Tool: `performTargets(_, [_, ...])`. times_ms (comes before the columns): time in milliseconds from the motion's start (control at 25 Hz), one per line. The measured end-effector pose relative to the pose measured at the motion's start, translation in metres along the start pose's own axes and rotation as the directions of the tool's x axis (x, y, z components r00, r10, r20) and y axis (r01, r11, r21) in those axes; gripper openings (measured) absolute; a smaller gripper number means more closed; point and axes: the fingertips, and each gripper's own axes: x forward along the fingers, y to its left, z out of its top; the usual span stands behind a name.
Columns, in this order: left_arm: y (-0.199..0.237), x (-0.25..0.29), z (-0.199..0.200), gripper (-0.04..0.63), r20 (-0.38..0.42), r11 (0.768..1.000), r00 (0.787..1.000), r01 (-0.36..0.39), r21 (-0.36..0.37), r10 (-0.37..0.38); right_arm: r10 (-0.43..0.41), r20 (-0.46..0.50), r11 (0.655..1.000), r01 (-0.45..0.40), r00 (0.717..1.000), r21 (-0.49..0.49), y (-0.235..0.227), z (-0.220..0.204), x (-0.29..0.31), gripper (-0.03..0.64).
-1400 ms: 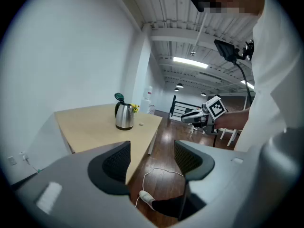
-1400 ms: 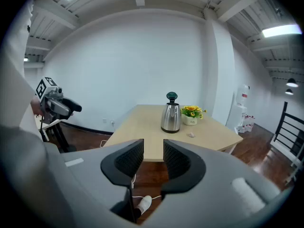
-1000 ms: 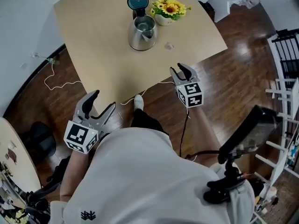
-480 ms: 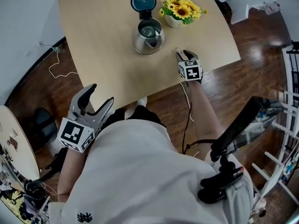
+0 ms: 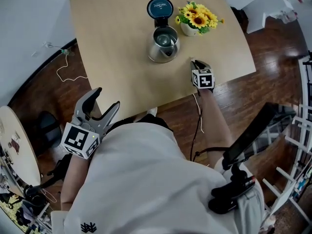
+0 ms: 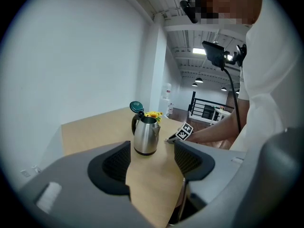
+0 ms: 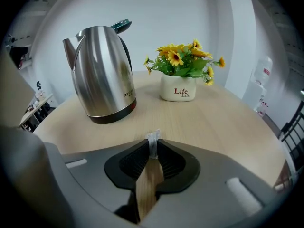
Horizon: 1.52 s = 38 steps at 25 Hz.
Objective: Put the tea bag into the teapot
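A steel teapot point(image 5: 163, 44), kettle-shaped with its dark lid point(image 5: 159, 7) flipped up, stands on the wooden table point(image 5: 112, 43). My right gripper point(image 5: 194, 62) rests low on the tabletop just right of it. In the right gripper view its jaws are closing, and the pads pinch a small pale tea bag point(image 7: 152, 141) at the gripper's point(image 7: 152, 149) tips, with the teapot point(image 7: 101, 75) ahead to the left. My left gripper point(image 5: 106, 101) hangs open off the table's near edge, holding nothing. In the left gripper view that gripper point(image 6: 152, 158) faces the teapot point(image 6: 145, 135).
A white pot of sunflowers point(image 5: 197, 19) stands right of the teapot, and it shows behind the tea bag in the right gripper view point(image 7: 183, 75). A thin cable point(image 5: 63, 72) trails on the wooden floor at the left. A black camera rig point(image 5: 248, 140) and white shelving point(image 5: 302, 130) stand at the right.
My right gripper moved forward from the table's near edge to the spot beside the teapot and its jaws closed there. The left gripper stayed where it was.
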Motion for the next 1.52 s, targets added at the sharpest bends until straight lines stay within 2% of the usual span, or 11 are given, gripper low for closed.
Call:
performTargets(320, [0.007,-0.007,0.001,0.293,0.035,1.0,0.999,0.026,0.0,-0.026,-0.015,0.036,1.0,0.016,0.999,-0.017,0.007,0.029,-0.041,0.044])
performTargets(720, [0.011,-0.018,-0.003,0.293,0.09,0.997,0.993,0.077,0.006,-0.077,0.03,0.159,0.989,-0.006,0.987,-0.15,0.056,0.133,-0.133,0.043])
performTargets(960, [0.023,-0.031,-0.01,0.293,0.098,0.997,0.992,0.081,0.0,-0.08,0.101,0.207,0.968,-0.048,0.973,-0.246,0.102,0.192,-0.147,0.043])
performTargets(1200, [0.046,-0.056,-0.022,0.293,0.109,0.999,0.994,0.032,-0.038,-0.027,0.138,0.177,0.946,-0.077,0.974,-0.313,0.132,0.22,-0.122,0.043])
performTargets(1520, [0.065,-0.076,-0.037,0.293,0.107,0.997,0.994,-0.01,-0.075,0.018,0.134,0.08,0.927,-0.096,0.988,-0.363,0.145,0.215,-0.093,0.046])
